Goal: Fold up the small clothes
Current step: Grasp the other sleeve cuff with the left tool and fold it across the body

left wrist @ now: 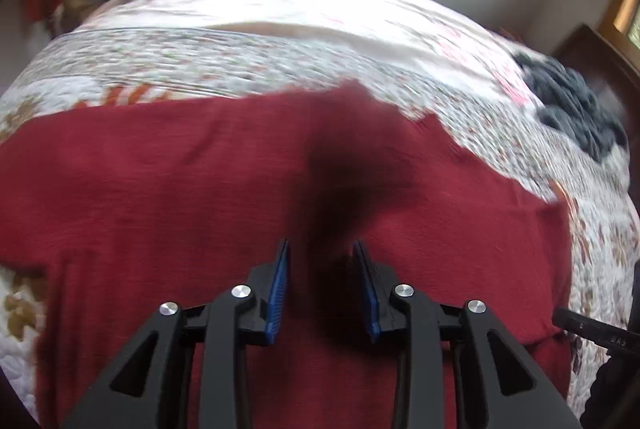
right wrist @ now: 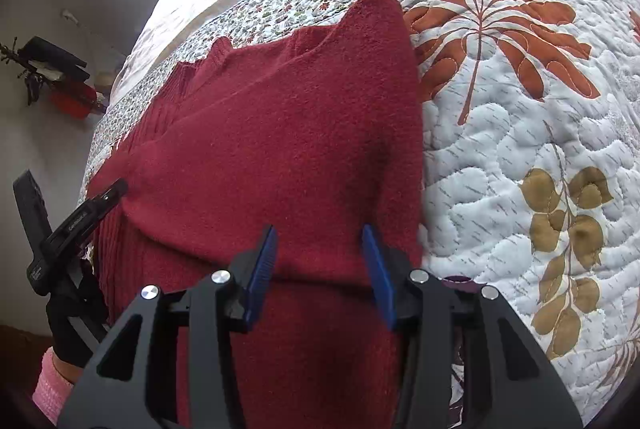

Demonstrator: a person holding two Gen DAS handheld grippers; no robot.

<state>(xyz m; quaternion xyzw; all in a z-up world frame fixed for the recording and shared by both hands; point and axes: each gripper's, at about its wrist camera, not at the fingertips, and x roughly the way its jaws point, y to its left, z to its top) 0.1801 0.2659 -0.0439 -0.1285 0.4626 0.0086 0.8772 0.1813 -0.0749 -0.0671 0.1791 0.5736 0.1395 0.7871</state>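
Dark red knit sweater (right wrist: 280, 133) spread on a quilted bedspread (right wrist: 520, 133), fuzzy wool surface, ribbed band down its left edge, one layer folded over the body with a straight fold edge running down the right side. Ribbed neckline near the top, one corner of the fold rising to a rounded peak.

Left gripper (left wrist: 320, 285): black plastic arms with silver rivets, blue ridged pads (left wrist: 278, 293) standing apart, a blurred dark-red bunch of sweater cloth (left wrist: 352, 157) rising between them and beyond; whether the pads press on it, cannot tell. Same gripper (right wrist: 70, 229) seen at the left edge of the right wrist view, its tip touching the sweater's ribbed side, held by a black-gloved hand (right wrist: 74, 325) above a pink knit cuff (right wrist: 50, 389).

Right gripper (right wrist: 320, 277): same build, blue pads (right wrist: 262, 269) spread wide, hovering over the sweater's lower fold, nothing between them.

Bedspread: white, puffy stitched swirls, rust-orange palm leaf print (right wrist: 492, 29), olive-brown leaf sprig (right wrist: 568, 245), band of small flowers farther up. Crumpled grey-blue cloth (left wrist: 572, 105) lying on the bedspread far right, well apart from the sweater.
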